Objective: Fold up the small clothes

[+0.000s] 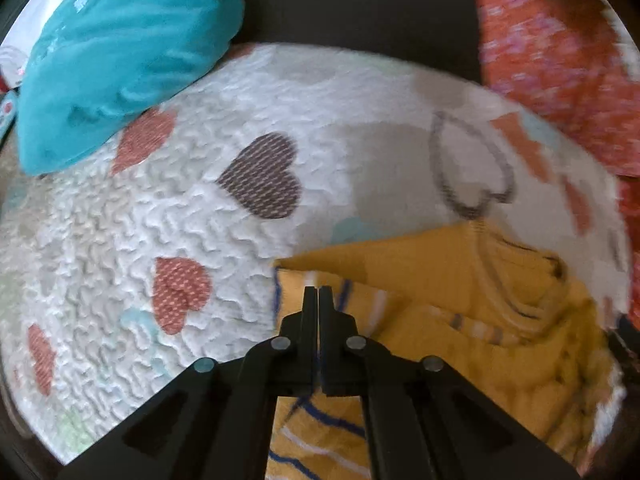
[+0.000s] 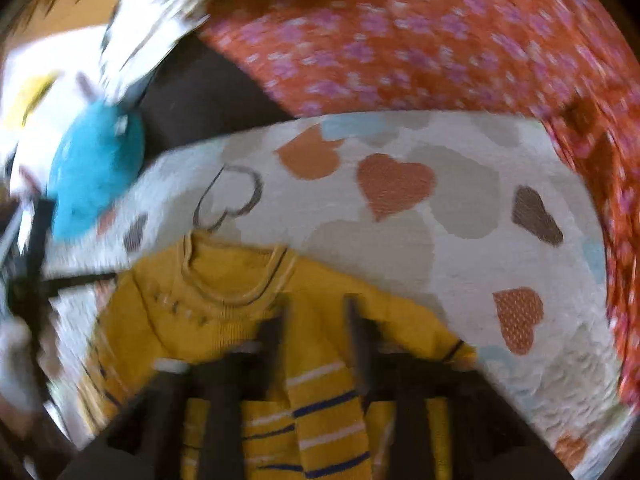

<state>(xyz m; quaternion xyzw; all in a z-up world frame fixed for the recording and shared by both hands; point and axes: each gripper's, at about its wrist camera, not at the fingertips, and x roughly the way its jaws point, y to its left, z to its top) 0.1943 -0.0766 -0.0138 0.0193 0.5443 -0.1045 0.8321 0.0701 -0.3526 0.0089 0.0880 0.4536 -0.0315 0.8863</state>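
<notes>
A small yellow knit sweater (image 1: 460, 280) with blue and white stripes lies on a white quilt (image 1: 168, 208) printed with hearts. My left gripper (image 1: 318, 292) is shut over the sweater's left edge, where the cloth is folded over; whether cloth sits between the fingers is hidden. In the right wrist view the sweater (image 2: 224, 312) shows its neckline toward the far side, and a striped sleeve (image 2: 328, 412) lies across the body. My right gripper (image 2: 316, 312) is open above the sweater's chest, its fingers blurred by motion.
A teal cushion (image 1: 120, 60) rests on the quilt's far left corner, and also shows in the right wrist view (image 2: 96, 176). An orange floral cloth (image 1: 560, 60) lies along the far right, and in the right wrist view (image 2: 440, 32).
</notes>
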